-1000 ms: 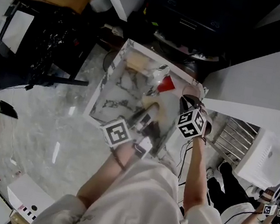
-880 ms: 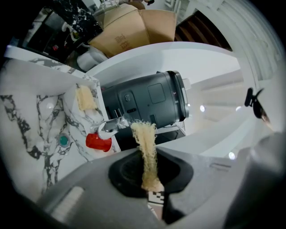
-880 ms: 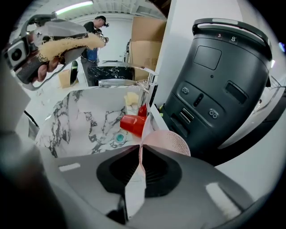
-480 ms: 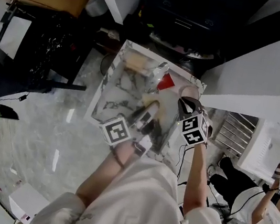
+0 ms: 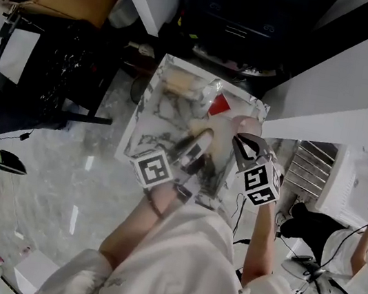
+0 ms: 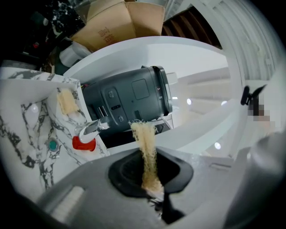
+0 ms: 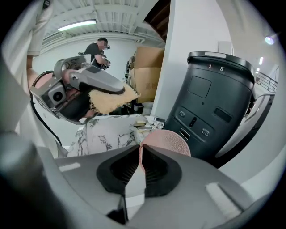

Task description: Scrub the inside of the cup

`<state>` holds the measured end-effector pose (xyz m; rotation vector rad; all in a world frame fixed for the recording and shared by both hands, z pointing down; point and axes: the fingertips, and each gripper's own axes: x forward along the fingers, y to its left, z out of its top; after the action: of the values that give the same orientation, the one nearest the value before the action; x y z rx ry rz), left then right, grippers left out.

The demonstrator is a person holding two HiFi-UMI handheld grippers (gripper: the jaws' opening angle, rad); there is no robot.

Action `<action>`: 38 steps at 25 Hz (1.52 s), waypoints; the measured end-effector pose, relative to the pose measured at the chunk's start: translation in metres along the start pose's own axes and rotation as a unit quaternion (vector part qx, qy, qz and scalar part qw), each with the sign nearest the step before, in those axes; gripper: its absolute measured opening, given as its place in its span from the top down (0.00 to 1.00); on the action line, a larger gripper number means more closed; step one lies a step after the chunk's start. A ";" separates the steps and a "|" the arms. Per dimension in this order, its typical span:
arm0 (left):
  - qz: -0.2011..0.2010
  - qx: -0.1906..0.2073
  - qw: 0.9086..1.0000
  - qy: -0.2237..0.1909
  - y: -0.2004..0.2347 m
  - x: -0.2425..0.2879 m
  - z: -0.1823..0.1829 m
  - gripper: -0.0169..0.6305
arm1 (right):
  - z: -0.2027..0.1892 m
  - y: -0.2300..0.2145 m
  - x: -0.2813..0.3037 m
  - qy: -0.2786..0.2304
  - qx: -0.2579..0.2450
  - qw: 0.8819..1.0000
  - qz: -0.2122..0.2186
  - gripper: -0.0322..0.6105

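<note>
While the cup (image 7: 167, 142) is clamped by the right hand-held gripper (image 7: 140, 166), a sponge (image 6: 147, 150) is pinched by the left hand-held gripper (image 6: 151, 184).

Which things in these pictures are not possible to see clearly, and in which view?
- Inside of the pink cup: the right gripper view shows only its outer wall; in the head view it is too small and partly behind the right claw.
- Lower end of the scrub pad: left gripper view, buried in the left claw.
- Red-capped item: left gripper view, too blurred to identify.
</note>
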<state>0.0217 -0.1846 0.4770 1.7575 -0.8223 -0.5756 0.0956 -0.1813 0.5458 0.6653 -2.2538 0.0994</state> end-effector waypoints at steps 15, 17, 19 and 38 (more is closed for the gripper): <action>-0.052 0.006 0.999 0.009 -0.043 -0.023 0.011 0.94 | 0.059 0.046 -0.048 -0.020 -0.071 0.997 0.016 0.93; -0.065 0.006 0.998 0.010 -0.050 -0.024 0.012 0.94 | 0.063 0.050 -0.052 -0.024 -0.073 0.997 0.015 0.93; -0.076 0.006 0.997 0.013 -0.056 -0.026 0.013 0.94 | 0.065 0.053 -0.054 -0.024 -0.075 0.997 0.014 0.93; -0.099 0.030 0.994 0.027 -0.068 -0.034 0.013 0.94 | 0.102 0.070 -0.083 -0.119 -0.042 0.990 0.065 0.93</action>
<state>0.0076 -0.1531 0.4079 1.9149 -0.6384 -0.6356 0.0412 -0.1124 0.4251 0.5063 -2.5157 -0.0127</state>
